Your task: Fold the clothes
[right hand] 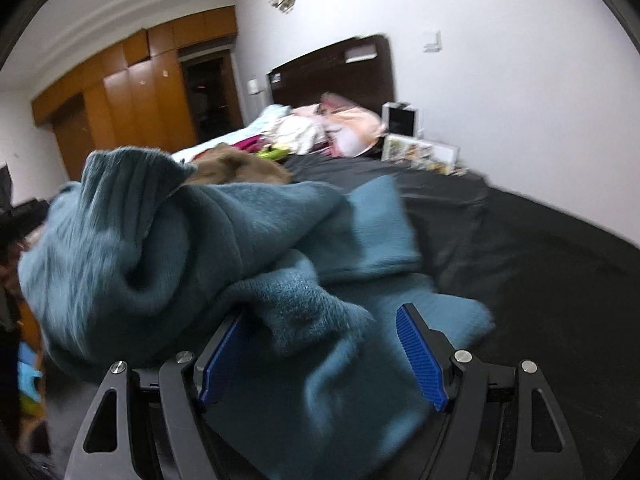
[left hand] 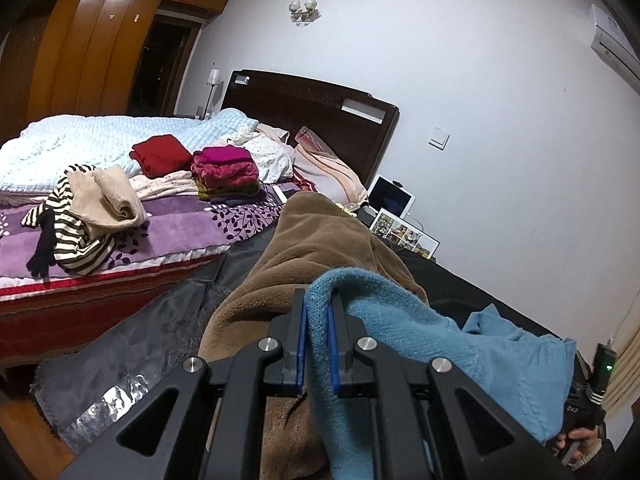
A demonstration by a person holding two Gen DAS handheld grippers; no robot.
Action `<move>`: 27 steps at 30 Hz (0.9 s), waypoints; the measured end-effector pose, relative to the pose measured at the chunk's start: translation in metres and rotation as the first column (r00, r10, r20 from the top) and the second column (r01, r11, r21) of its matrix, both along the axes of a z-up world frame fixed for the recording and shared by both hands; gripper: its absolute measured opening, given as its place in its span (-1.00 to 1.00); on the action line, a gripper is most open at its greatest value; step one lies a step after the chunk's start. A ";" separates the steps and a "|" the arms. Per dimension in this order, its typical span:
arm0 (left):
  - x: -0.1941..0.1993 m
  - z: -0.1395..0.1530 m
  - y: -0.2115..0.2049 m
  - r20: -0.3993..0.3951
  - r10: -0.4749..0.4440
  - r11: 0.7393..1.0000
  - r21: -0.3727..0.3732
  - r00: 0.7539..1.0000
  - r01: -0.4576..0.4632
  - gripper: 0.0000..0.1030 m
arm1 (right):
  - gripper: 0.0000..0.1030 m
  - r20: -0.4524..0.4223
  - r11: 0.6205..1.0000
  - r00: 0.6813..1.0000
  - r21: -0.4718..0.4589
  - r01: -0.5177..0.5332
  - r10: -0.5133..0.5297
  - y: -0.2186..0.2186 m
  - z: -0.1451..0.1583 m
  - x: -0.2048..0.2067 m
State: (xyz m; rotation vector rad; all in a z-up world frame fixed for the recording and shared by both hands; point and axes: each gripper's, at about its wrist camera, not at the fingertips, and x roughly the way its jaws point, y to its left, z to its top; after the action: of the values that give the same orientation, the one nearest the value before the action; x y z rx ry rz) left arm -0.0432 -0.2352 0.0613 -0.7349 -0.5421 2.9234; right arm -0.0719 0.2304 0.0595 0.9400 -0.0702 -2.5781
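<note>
A blue knit sweater [left hand: 404,344] hangs from my left gripper [left hand: 318,294], whose blue pads are shut on a fold of it. Below it lies a brown fleece garment [left hand: 312,240] on a black sheet [left hand: 460,280]. In the right wrist view the same sweater [right hand: 192,240] is heaped over the black sheet [right hand: 520,248], blurred. My right gripper [right hand: 320,312] stands open, with sweater cloth lying loosely between its blue pads [right hand: 420,356]. A hand [left hand: 580,438] shows at the right edge of the left wrist view.
A bed with a purple sheet [left hand: 188,232] carries a stack of folded magenta clothes [left hand: 226,172], a red garment [left hand: 160,154] and a striped and beige heap [left hand: 92,208]. A dark headboard [left hand: 312,108], a tablet [left hand: 390,198] and a photo frame [left hand: 404,234] stand behind; a wooden wardrobe [left hand: 80,56] lies left.
</note>
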 end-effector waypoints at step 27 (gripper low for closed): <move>0.027 0.025 0.130 -0.034 -0.311 0.950 -0.040 0.950 0.309 -0.80 | -0.68 -0.181 0.797 0.805 0.133 0.589 -0.564 0.126 0.050 0.302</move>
State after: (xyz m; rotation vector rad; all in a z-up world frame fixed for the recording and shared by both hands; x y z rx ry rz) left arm -0.0166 -0.1057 0.0860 -0.6924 -0.3368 2.6538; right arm 0.2303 0.3561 0.1096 0.9112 -0.0974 -3.2628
